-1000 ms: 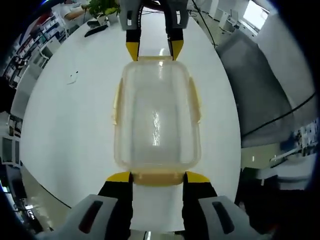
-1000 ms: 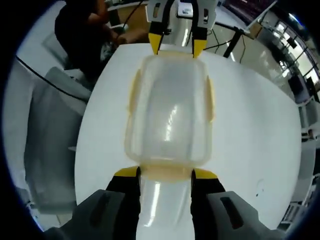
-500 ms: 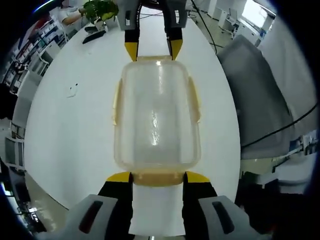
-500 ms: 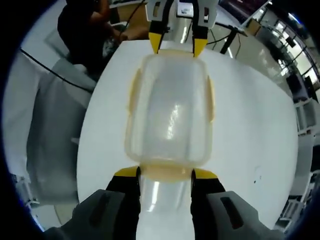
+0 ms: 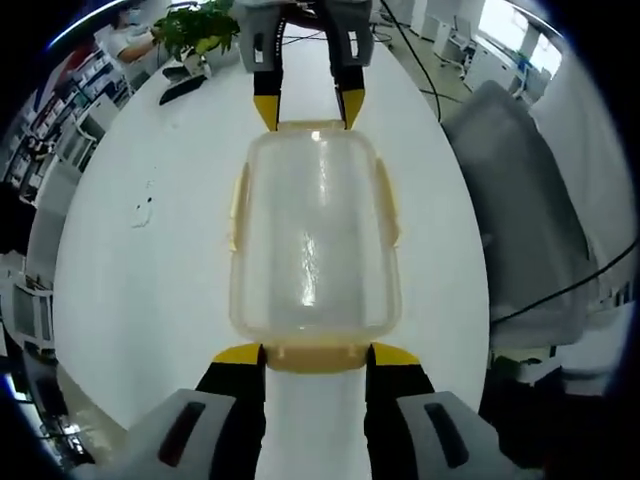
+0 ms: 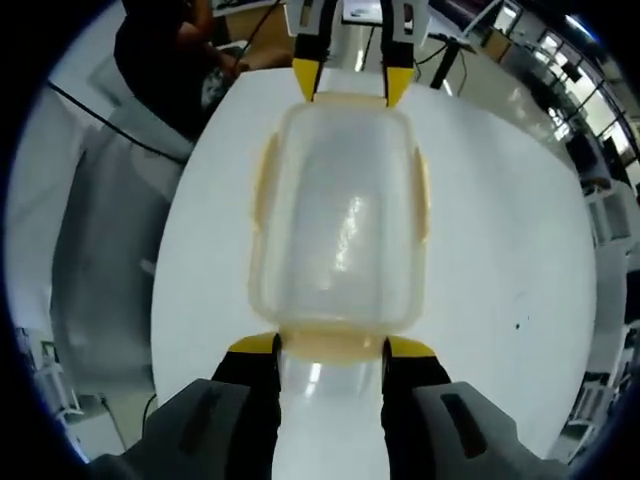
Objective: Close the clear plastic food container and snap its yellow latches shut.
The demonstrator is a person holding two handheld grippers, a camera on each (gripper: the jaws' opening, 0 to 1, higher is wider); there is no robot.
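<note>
Left gripper (image 5: 315,352) and right gripper (image 6: 330,345) — jaws apart, yellow-tipped, facing each other.

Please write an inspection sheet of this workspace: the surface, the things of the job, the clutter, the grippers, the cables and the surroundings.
Surface: round white table, small dark mark on it.
Job's things: clear rectangular plastic food container with lid on; yellow latches on all four sides; whether they are snapped cannot be told.
Clutter: green potted plant and dark flat object at far edge.
Grippers: left gripper open, tips astride near end latch; right gripper open, astride opposite end latch.
Cables: black cable beyond the table.
Surroundings: grey chair, office desks, seated person.
</note>
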